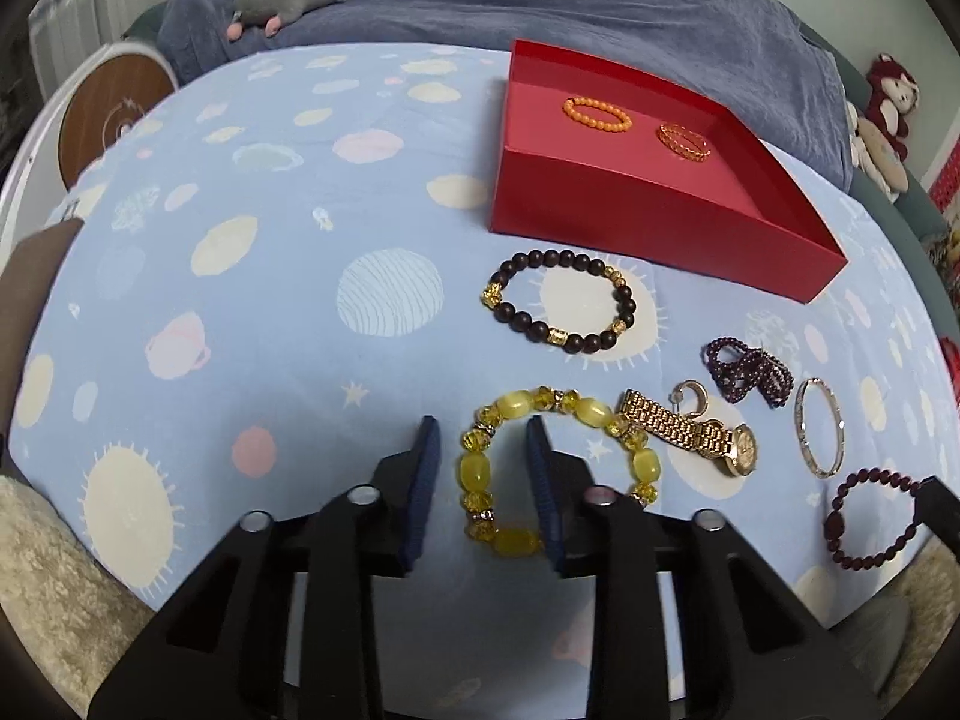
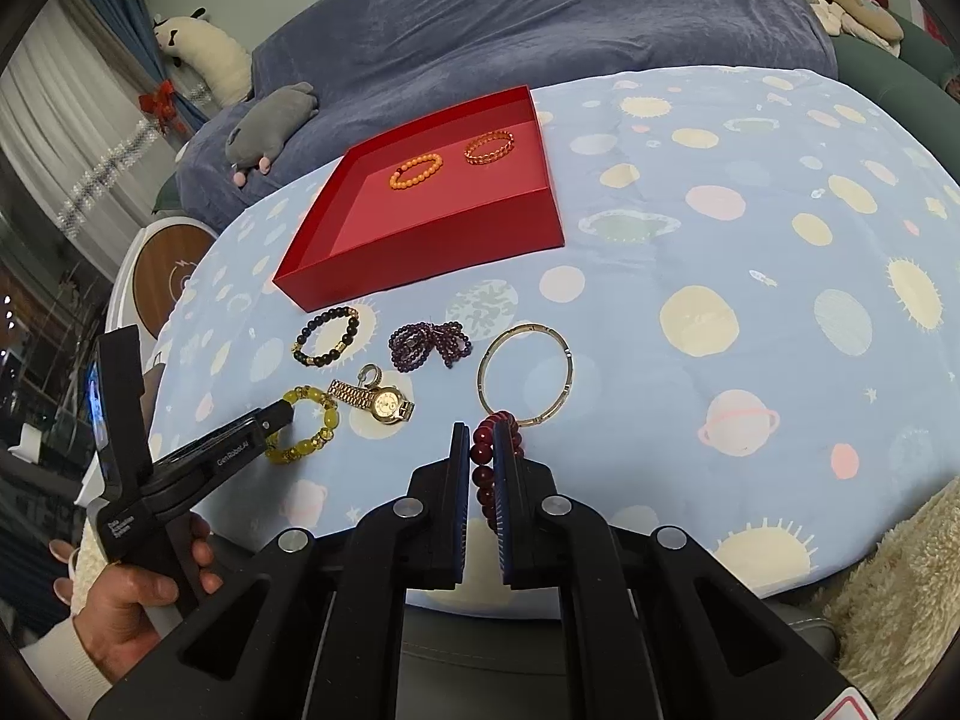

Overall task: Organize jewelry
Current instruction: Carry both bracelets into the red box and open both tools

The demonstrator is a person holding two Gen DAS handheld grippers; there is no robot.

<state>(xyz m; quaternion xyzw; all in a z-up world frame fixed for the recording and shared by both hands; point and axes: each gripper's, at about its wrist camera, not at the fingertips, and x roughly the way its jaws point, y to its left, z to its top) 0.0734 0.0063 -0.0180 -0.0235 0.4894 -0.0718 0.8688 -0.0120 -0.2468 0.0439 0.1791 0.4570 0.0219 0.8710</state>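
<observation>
Table (image 2: 750, 192), under a blue planet-print cloth: jewelry laid out before me.

- Red box (image 2: 420, 252), far side of the table, open. Inside, side by side and apart: orange bead bracelet (image 2: 415, 170), gold chain bracelet (image 2: 489, 147).
- Black bead bracelet (image 1: 561, 308) with gold spacers, just in front of the box.
- Purple bead strand (image 2: 429, 344), bunched, beside the black one.
- Gold watch (image 2: 378, 401) on its side, a small ring (image 1: 691, 397) touching its band.
- Thin metal bangle (image 2: 525, 373), flat.
- Yellow bead bracelet (image 1: 510, 468): my left gripper (image 1: 483, 492) straddles its left side, jaws spread wide, one finger inside the loop, not pinching.
- Dark red bead bracelet (image 2: 487, 462): my right gripper (image 2: 483, 483) has jaws drawn in close on its near beads, apparently clamping them; the far end reaches the bangle.
</observation>
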